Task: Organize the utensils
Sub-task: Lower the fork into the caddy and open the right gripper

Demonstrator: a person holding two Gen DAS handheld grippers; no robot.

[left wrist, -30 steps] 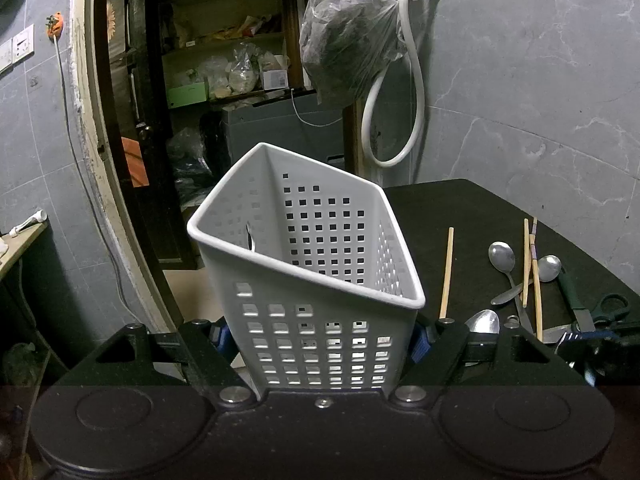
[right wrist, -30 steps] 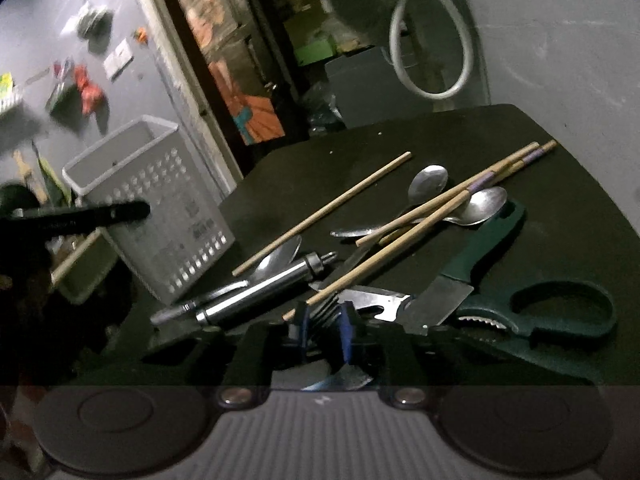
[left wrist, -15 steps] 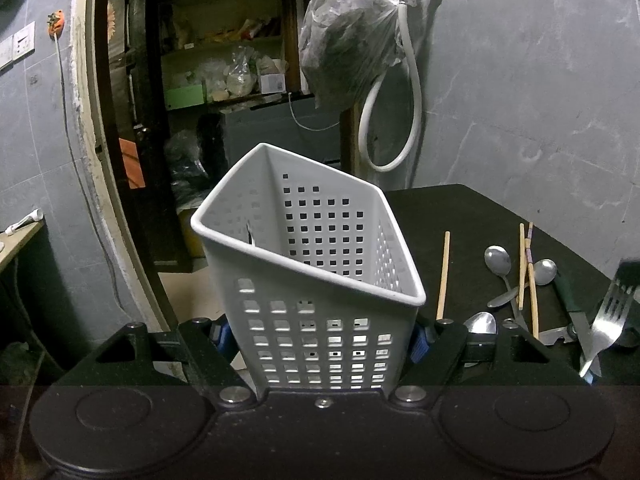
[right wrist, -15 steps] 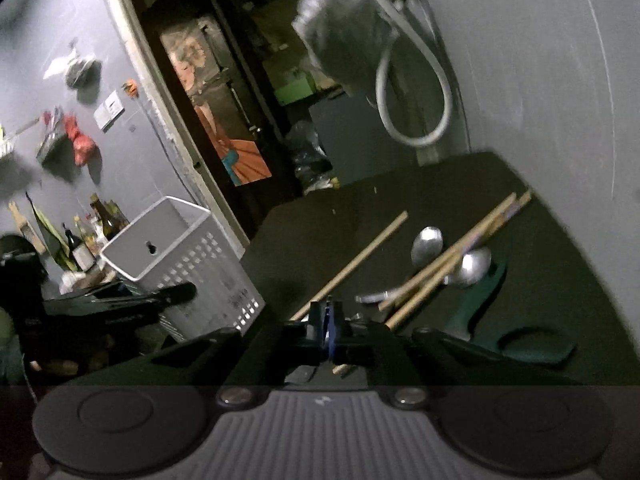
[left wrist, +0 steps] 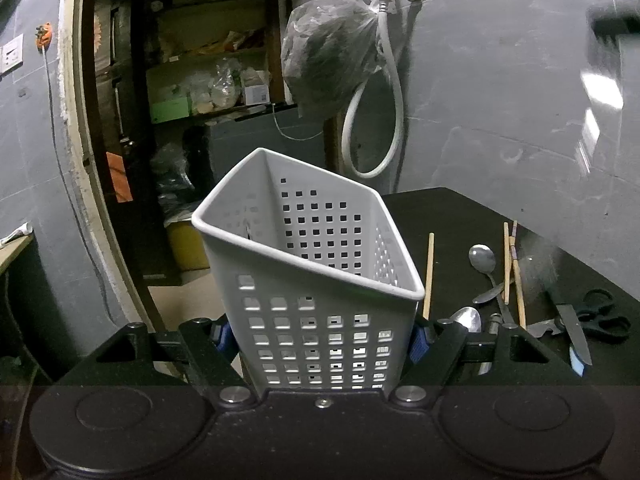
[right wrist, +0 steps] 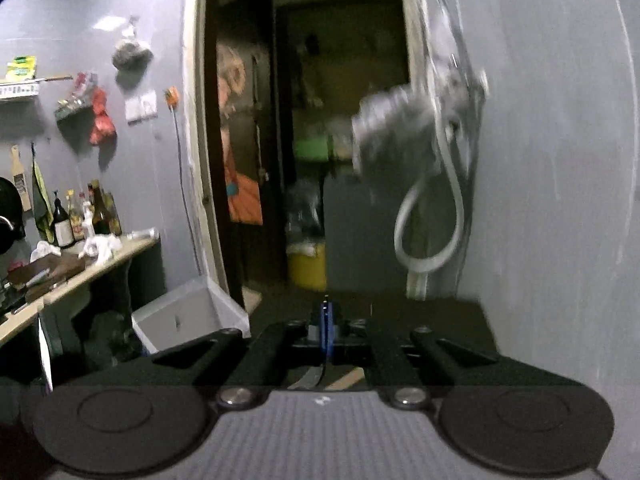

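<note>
- Left gripper: we have it clamped on the white perforated basket, pads pressing both side walls. The basket sits tilted at the edge of the dark table, mouth open toward the utensils.
- Right gripper: jaws fully closed, blue pads together. A thin metal piece shows just beneath them; we judge it a utensil handle pinched there, but cannot tell which utensil.
- In the right wrist view the basket lies low and to the left; the frame is blurred.
- Loose on the table: spoons, chopsticks, a knife, scissors.
- Step in hand, as we judge it: carrying one picked piece to the basket.
- Next move calls for bringing the right gripper over the basket mouth, handle downward, then releasing; the left must hold the basket steady.
</note>
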